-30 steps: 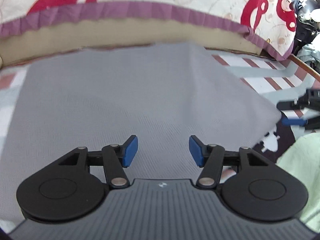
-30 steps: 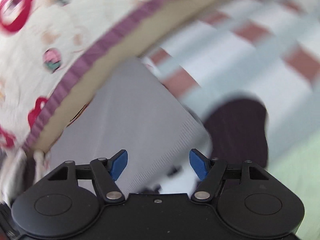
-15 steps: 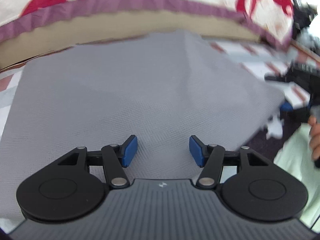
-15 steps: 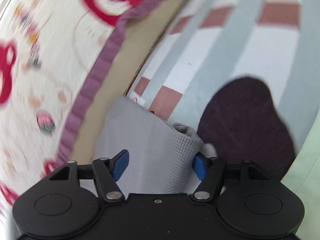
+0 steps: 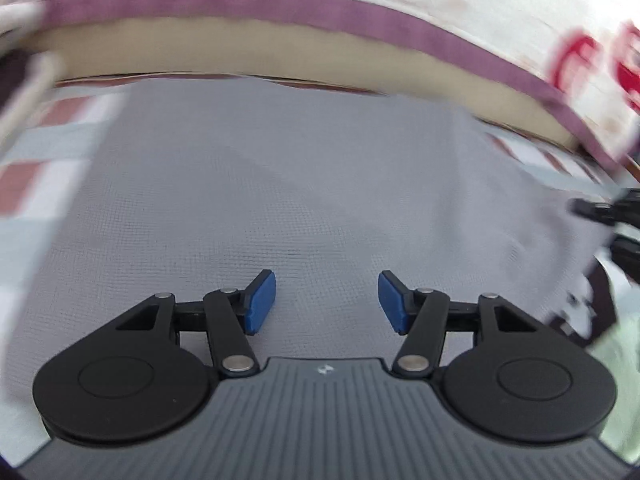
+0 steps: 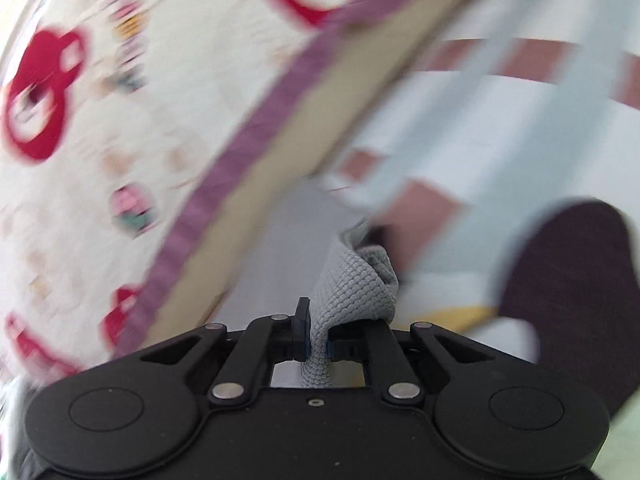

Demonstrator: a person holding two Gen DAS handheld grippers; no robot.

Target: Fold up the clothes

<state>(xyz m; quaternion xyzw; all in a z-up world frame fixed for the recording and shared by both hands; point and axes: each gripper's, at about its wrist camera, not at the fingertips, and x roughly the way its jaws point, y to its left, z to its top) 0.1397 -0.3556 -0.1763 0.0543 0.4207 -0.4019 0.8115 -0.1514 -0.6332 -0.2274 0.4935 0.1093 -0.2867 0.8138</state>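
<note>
- Plainly spread flat: grey cloth (image 5: 288, 184) on the striped bed sheet (image 5: 44, 148), far edge close under the purple-trimmed quilt (image 5: 320, 8).
- Left gripper (image 5: 327, 302) over the cloth's near part, jaws wide apart, nothing between the blue pads (image 5: 261, 303); whether touching the fabric or just above it, cannot tell.
- Near edge of the cloth hidden under the left gripper's body.
- Right gripper (image 6: 318, 350) with jaws closed tight on a bunched corner of the cloth (image 6: 356, 280); only slivers of blue pad visible either side of the knit.
- Pinched corner puckered and raised, knit ribs sharp up close; rest of the cloth behind it a soft grey blur.
- Seen from the left wrist: right gripper (image 5: 608, 216) as a dark smeared shape at the cloth's right edge, cut off by the frame, jaws not readable there.
- Dark patch (image 6: 568, 280) on the sheet just right of the pinched corner; too blurred to identify.
- Pale green fabric (image 5: 618, 344) at the far right, cut by the frame edge.
- Quilt prints in red (image 6: 36, 92) smeared by motion; figures unreadable.
- Left margin of the left view streaked, a dark and white shape there unidentifiable.
</note>
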